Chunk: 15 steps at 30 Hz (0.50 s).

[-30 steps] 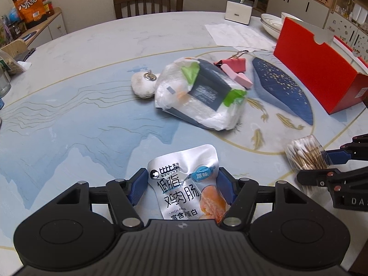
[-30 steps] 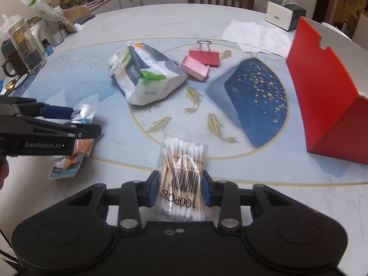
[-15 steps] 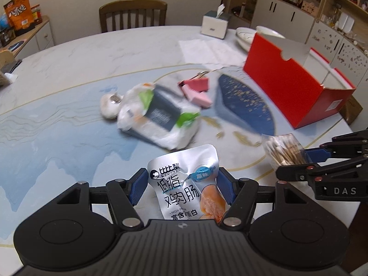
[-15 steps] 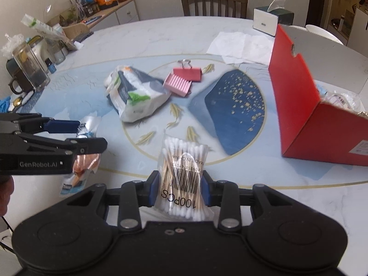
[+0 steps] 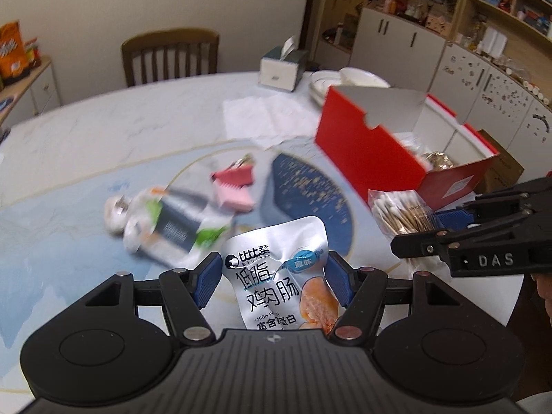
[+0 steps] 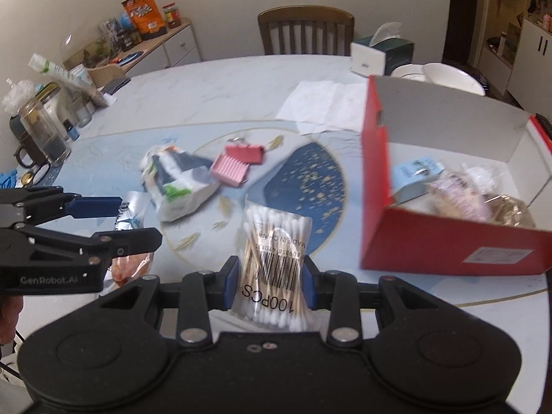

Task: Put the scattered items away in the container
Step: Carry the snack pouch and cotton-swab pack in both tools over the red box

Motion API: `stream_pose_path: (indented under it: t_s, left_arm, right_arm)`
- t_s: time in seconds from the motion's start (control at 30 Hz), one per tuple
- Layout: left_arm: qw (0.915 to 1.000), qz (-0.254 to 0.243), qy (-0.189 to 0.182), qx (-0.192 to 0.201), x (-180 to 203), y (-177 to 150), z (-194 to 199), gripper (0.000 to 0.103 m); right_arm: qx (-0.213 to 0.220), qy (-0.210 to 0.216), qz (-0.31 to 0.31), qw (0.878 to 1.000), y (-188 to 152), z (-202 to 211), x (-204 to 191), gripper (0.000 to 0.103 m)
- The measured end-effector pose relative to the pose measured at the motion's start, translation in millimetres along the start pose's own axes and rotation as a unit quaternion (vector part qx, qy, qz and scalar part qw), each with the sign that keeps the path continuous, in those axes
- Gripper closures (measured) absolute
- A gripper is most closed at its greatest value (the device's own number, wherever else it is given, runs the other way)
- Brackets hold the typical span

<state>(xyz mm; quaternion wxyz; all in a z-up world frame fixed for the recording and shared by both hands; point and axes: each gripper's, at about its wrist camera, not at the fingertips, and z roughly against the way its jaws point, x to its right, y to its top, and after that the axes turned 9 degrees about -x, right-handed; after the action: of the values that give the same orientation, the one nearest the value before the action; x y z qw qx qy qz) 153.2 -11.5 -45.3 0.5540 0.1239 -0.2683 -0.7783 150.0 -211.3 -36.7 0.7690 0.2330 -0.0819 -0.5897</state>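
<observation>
Plainly we have two light, soft packets in hand; our left gripper (image 5: 274, 281) is clamped across the lower half of the silver snack pouch (image 5: 279, 269), its blue pads pressing the side edges, and our right gripper (image 6: 270, 284) is clamped on the bag of cotton swabs (image 6: 272, 262) near its bottom end. Both are held up off the table (image 6: 241, 79), short of the red box (image 6: 445, 245). We judge the pouch slick and floppy, its foil likely to buckle or slide if squeezed only at the edge, so a hold across the filled middle seems safest; the swab bag looks crinkly and weightless, the sticks giving it some stiffness lengthwise, and a grip across the bundle should keep it from bending.

The box stands open at the top, nearer our right gripper; inside we see a pale blue carton (image 6: 415, 172), a pinkish wrapped bundle (image 6: 459, 196) and a brownish clear packet (image 6: 510, 212), with bare floor towards the back. Left on the table are the white wipes pack (image 6: 179, 183), the pink binder clips (image 6: 238, 164), and a small round white object (image 5: 115, 212) beside the pack.
</observation>
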Motion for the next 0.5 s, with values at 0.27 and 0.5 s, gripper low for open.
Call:
stream_pose_path:
  t_s: [0.27,0.5]
  left_arm:
    - [0.9994,-0.024,-0.020,0.016,37.0,29.9,1.5,0.038]
    - [0.9978,-0.046,-0.036,0.031,71.6,61.5,-3.3,0.038]
  right_arm:
    - [0.027,-0.007,-0.022,0.999,9.1,26.0,45.7,0.068]
    - [0.039,-0.004,-0.042,0.998,16.1,41.7,85.5,0.068]
